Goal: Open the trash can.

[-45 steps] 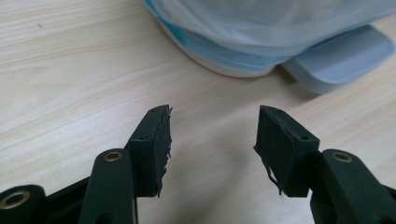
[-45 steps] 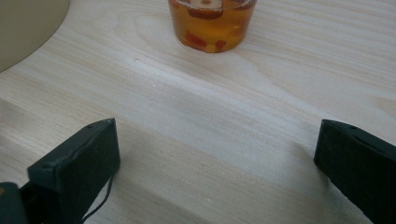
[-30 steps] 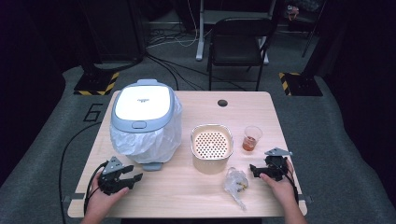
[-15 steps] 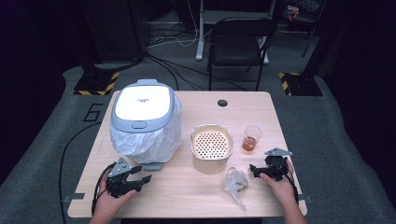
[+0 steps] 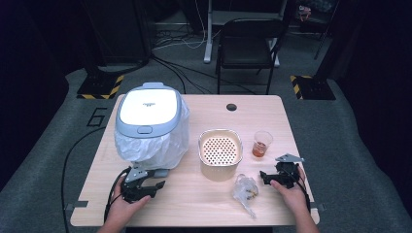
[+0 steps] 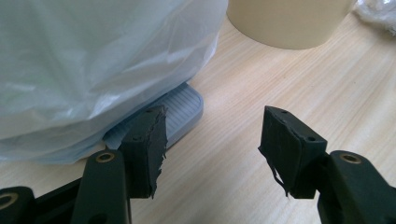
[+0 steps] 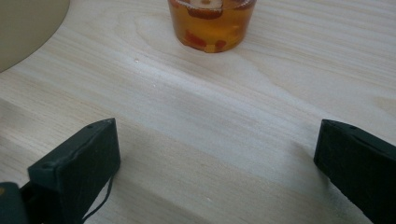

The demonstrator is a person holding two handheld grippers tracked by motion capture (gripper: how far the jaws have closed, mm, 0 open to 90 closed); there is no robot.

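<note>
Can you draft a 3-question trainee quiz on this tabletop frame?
1. True or false: the left gripper is clamped on the plastic-wrapped cooker.
2. What stands directly ahead of the right gripper? A) chair B) cup of amber liquid C) perforated basket
3. What lies on the table between the person's two hands, near the front edge?

Key
1. False: its jaws stand apart with nothing between them, and have just been opening.
2. B, the cup.
3. A small clear bag with bits inside.
</note>
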